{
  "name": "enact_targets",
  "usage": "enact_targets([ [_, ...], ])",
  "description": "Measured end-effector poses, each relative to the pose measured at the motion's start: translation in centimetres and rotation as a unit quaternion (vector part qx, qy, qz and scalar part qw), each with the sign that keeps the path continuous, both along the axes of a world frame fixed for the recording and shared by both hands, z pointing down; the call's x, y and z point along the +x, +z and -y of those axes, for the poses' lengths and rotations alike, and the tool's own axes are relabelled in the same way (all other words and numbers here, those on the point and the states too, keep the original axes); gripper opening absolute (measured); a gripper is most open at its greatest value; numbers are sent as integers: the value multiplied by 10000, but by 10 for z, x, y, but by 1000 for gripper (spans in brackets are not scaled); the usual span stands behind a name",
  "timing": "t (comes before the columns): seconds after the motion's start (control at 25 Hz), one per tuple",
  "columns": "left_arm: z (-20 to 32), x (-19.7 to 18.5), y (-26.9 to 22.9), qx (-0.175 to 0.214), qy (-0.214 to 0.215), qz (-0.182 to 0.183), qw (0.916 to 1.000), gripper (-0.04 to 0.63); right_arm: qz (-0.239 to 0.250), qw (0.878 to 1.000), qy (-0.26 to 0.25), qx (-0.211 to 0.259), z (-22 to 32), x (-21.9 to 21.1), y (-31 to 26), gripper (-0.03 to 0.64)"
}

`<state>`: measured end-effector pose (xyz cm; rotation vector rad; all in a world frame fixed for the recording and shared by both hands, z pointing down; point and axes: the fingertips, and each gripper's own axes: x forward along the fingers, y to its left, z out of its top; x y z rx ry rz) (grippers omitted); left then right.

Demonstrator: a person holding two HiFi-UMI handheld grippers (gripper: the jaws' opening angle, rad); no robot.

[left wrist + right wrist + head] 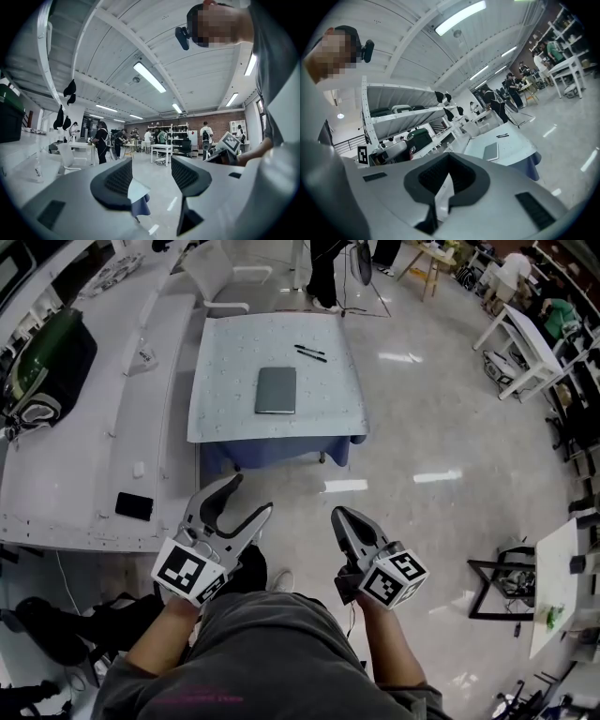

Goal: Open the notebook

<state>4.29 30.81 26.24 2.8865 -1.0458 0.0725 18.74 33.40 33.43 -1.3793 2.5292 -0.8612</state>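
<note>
The notebook (276,390) is a closed grey book lying flat in the middle of a low table with a pale cloth (220,409). In the right gripper view the notebook (491,151) shows far off on that table (515,147). Both grippers are held near the person's waist, well short of the table and touching nothing. My left gripper (249,495) is open, and its two dark pads (119,180) stand apart with only a corner of the table behind them. My right gripper (339,516) is shut and empty, its jaws (449,180) meeting in a narrow seam.
Two black pens (310,353) lie on the cloth beyond the notebook. A long white bench (84,456) at the left carries a black phone (134,506) and a green bag (52,357). A white chair (220,277) stands behind the table. Glossy floor lies between me and the table.
</note>
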Motion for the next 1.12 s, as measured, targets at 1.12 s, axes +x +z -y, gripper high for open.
enact_targets([
  [1.12,184,-31,36,-413,74,-113,9991,252,-117,9994,63,-334,176,-34,20,2],
])
